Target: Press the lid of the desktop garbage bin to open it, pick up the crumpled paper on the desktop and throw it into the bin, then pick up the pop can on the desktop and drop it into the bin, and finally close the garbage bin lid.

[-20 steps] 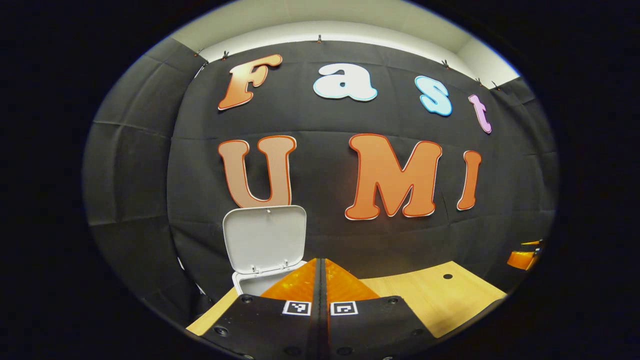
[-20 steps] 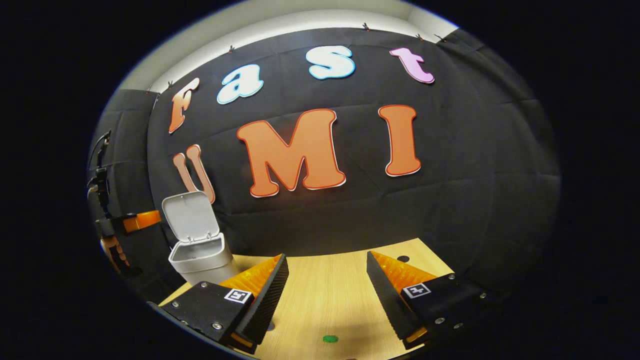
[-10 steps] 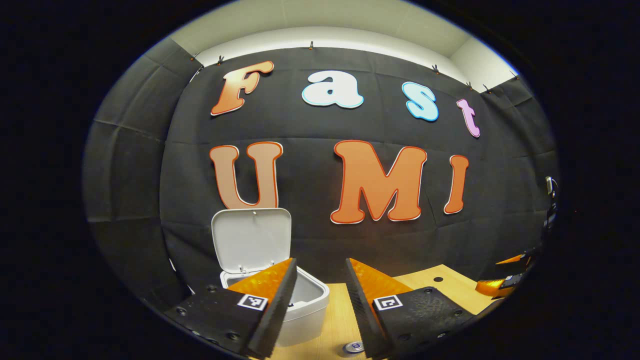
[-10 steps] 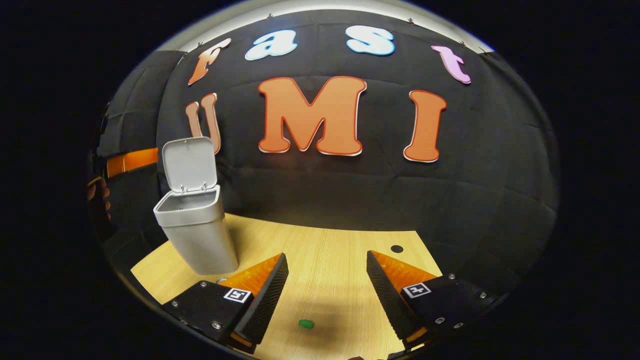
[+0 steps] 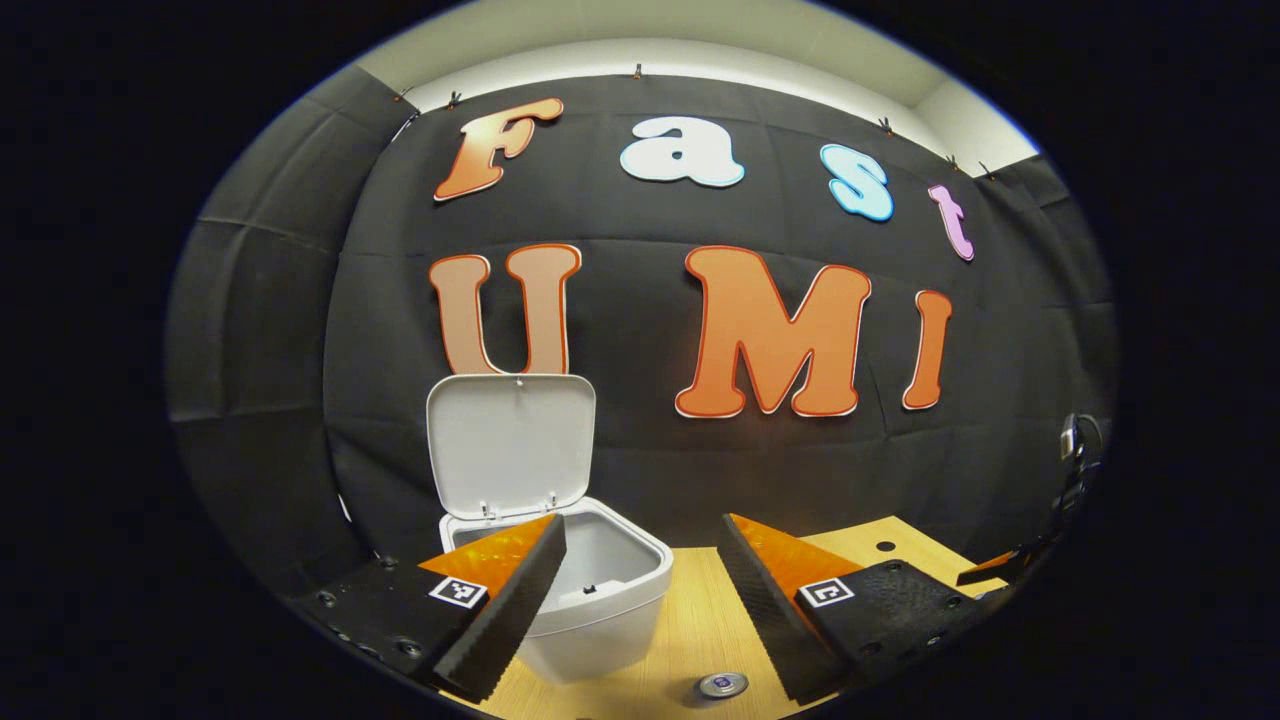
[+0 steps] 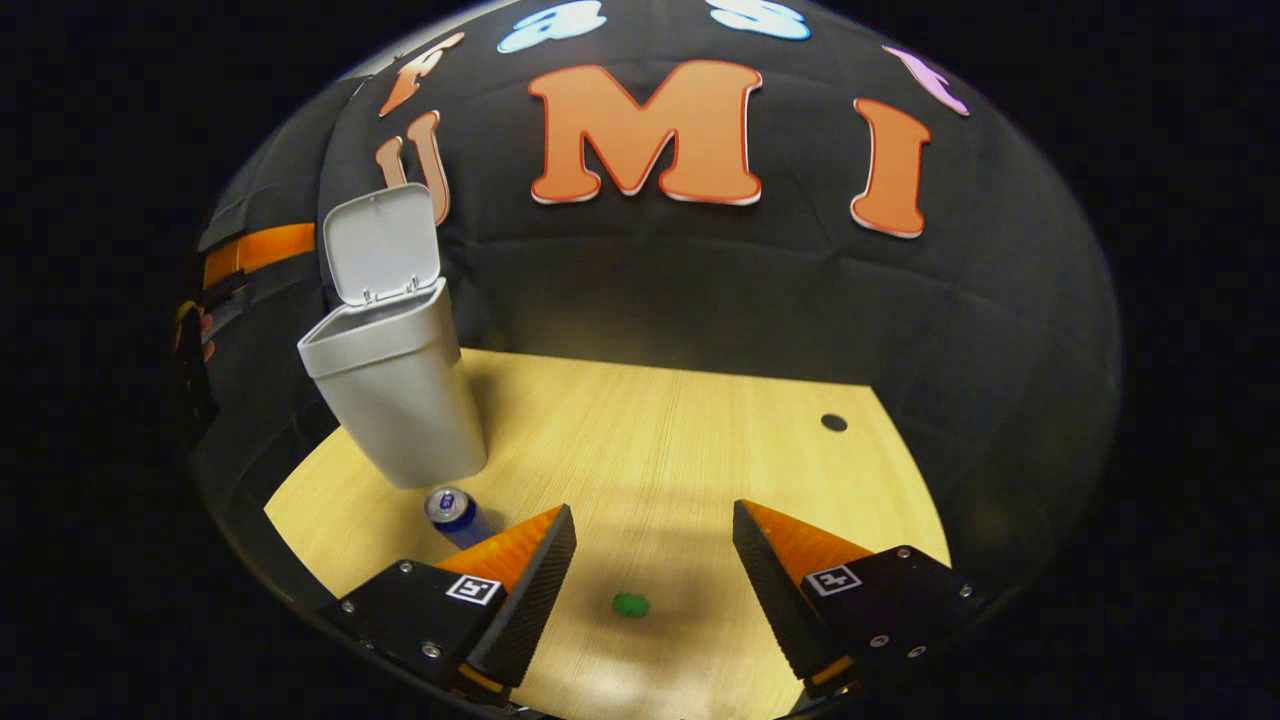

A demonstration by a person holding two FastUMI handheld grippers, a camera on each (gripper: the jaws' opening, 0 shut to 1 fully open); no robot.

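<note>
Up close, left gripper view looks into bin (image 5: 600,600), lid (image 5: 512,445) raised; left gripper (image 5: 640,590) spread, empty. Right gripper view adds pop can (image 6: 449,508) upright beside bin, green bit (image 6: 630,604) on table (image 6: 680,440); right gripper (image 6: 655,560) spread, empty.

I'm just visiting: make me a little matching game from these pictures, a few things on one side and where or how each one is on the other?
Things:
1. grey plastic bin lid
2. blue pop can
3. small green blob
4. left gripper

States:
a. standing on the wooden desk beside the bin's base
b. flipped up
c. open, above the bin
d. lying between the right gripper's fingers

Pairs: 1-b, 2-a, 3-d, 4-c
</note>
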